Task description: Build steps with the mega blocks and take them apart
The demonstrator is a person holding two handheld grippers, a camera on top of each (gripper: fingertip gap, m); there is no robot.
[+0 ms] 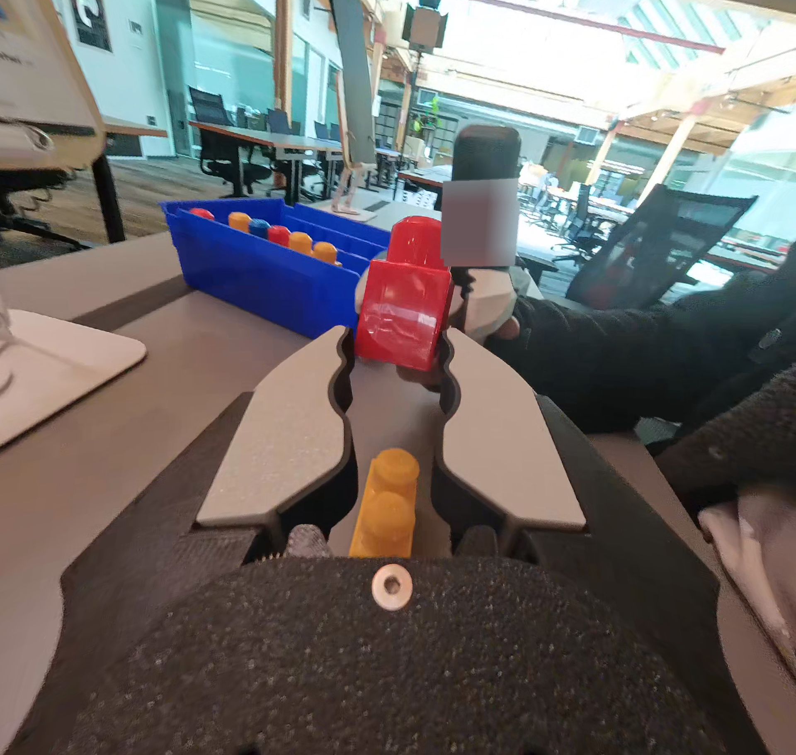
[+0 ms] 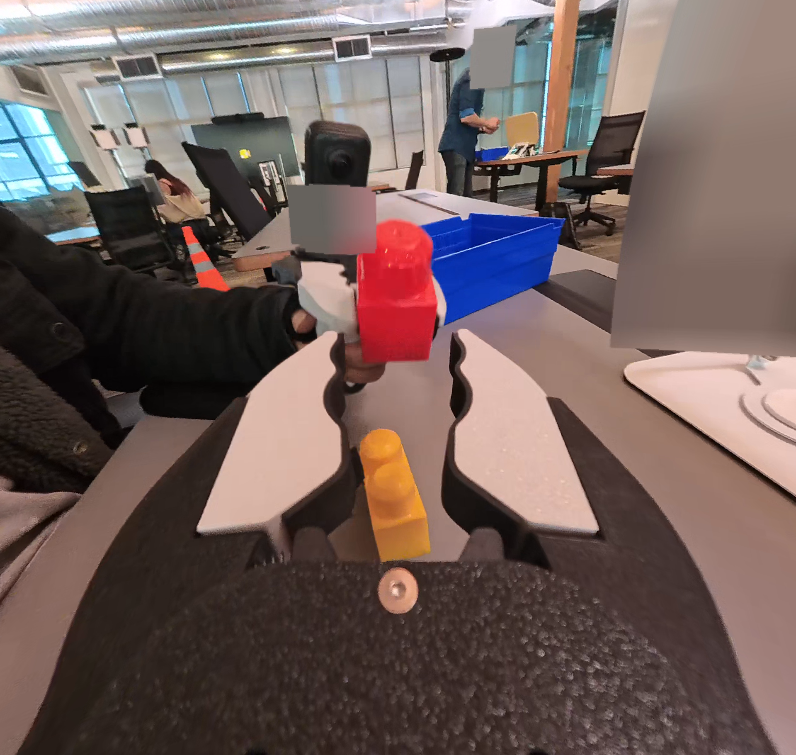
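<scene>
Early stage: left gripper (image 1: 396, 346) fingers clenched on a red block (image 1: 402, 318) held above the worktop (image 1: 241, 346), right gripper (image 2: 394, 357) released, yellow block (image 2: 394, 501) lying unstacked below, more in the far bin (image 1: 258, 279).

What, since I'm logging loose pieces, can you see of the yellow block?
The yellow block is a glossy plastic brick with two round studs in a single row on top. It stands upright, studs up, on the grey table, joined to no other block. It lies beneath the open right hand-held gripper, showing between its fingers without touching them. Only the table touches it.
</scene>
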